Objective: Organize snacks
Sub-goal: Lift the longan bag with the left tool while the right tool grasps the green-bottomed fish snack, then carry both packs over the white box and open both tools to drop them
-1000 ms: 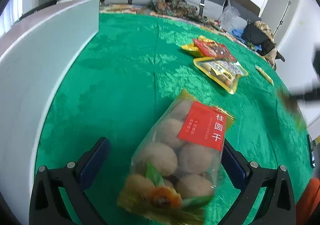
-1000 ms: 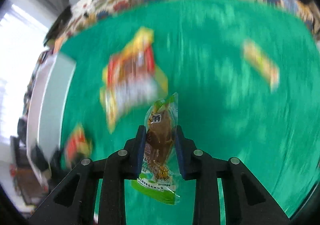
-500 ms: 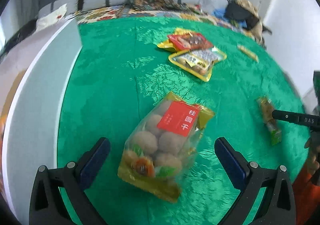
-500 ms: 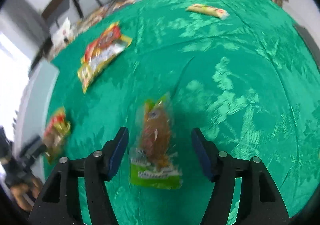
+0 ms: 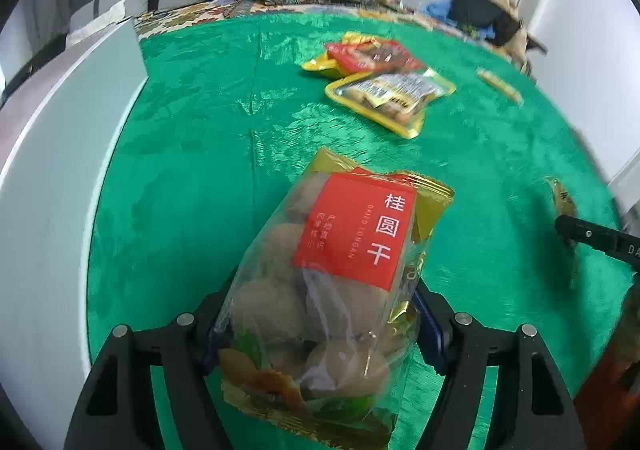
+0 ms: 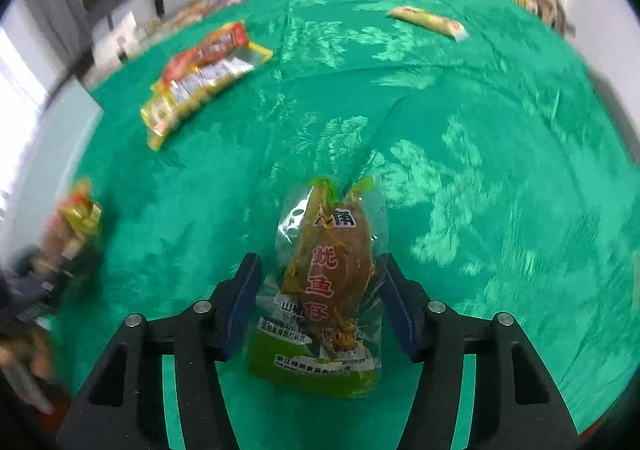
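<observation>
Green brocade tablecloth [image 5: 192, 177] fills the left wrist view, and on it the left gripper [image 5: 320, 330] has its blue pads pressed against the sides of a clear bag of dried longan [image 5: 332, 282] with a red label, so the bag looks clamped at its lower half. Farther off lie a red snack packet [image 5: 372, 55] overlapping a yellow-edged tray pack [image 5: 392, 95], a slim stick snack [image 5: 500, 83] well apart to their right, and a white board [image 5: 52, 169] along the left edge; no bin or basket shows. In the right wrist view the right gripper [image 6: 320, 298] brackets a green-edged squid snack pouch [image 6: 332, 282]; its pads sit just beside the pouch, and whether they actually pinch it I cannot tell. The red packet and tray pack [image 6: 200, 77] lie together at upper left, and the stick snack [image 6: 428, 21] lies alone at the far side. Judging from this, sorting is at an early or middle stage: two items are in hand or nearly so, three more lie loose on the cloth, and no tidy grouping is visible yet.
</observation>
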